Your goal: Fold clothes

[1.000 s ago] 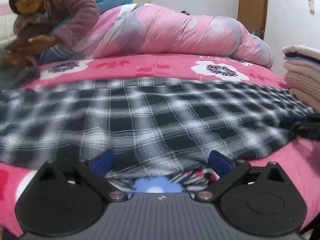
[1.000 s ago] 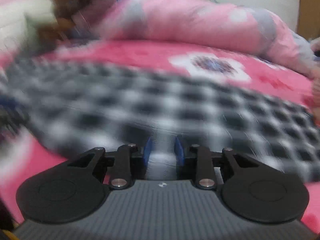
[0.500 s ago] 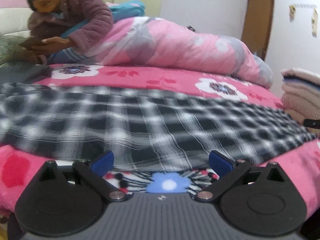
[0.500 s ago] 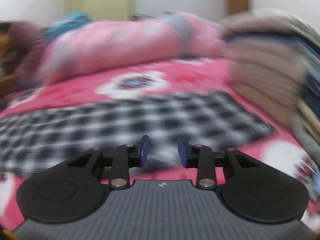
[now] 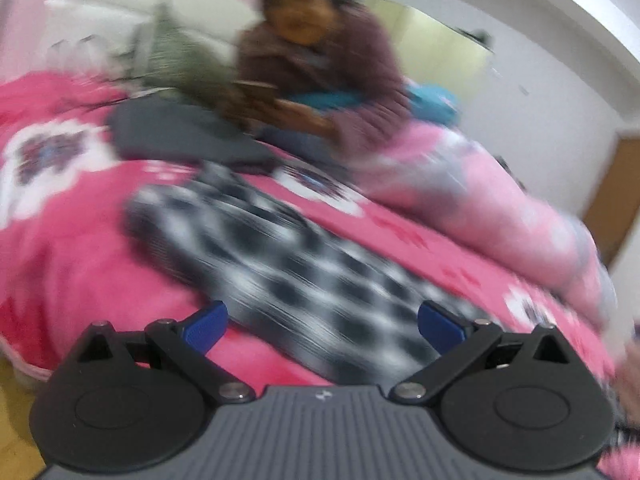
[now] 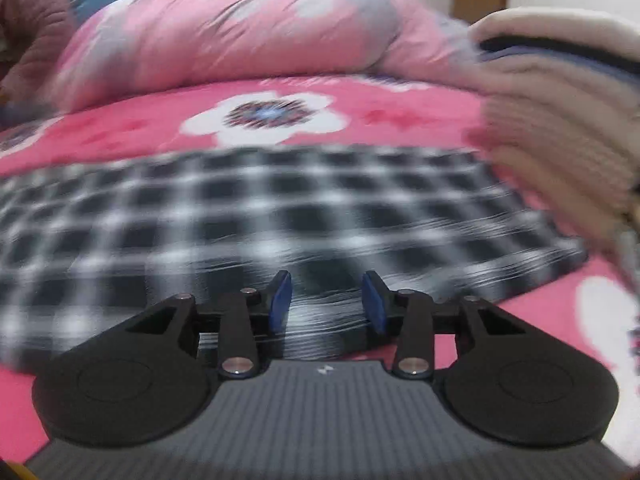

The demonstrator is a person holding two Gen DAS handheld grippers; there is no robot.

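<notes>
Checked garment (image 6: 248, 216) spread flat on pink bedspread (image 6: 360, 108), beside stack of folded clothes (image 6: 560, 128); left gripper (image 5: 322, 322) wide open, right gripper (image 6: 326, 300) partly open, both empty; likely mid-fold, next grip needs an edge

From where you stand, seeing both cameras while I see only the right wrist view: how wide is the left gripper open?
Observer: The left gripper is open wide, its blue pads far apart over the black-and-white checked cloth.
Operator: Is the cloth's far end in view there?
Observer: Yes; it ends on the pink flowered blanket, near a dark grey garment.
Operator: Anyone behind it?
Observer: A person in a purple jacket sits on the bed.
</notes>
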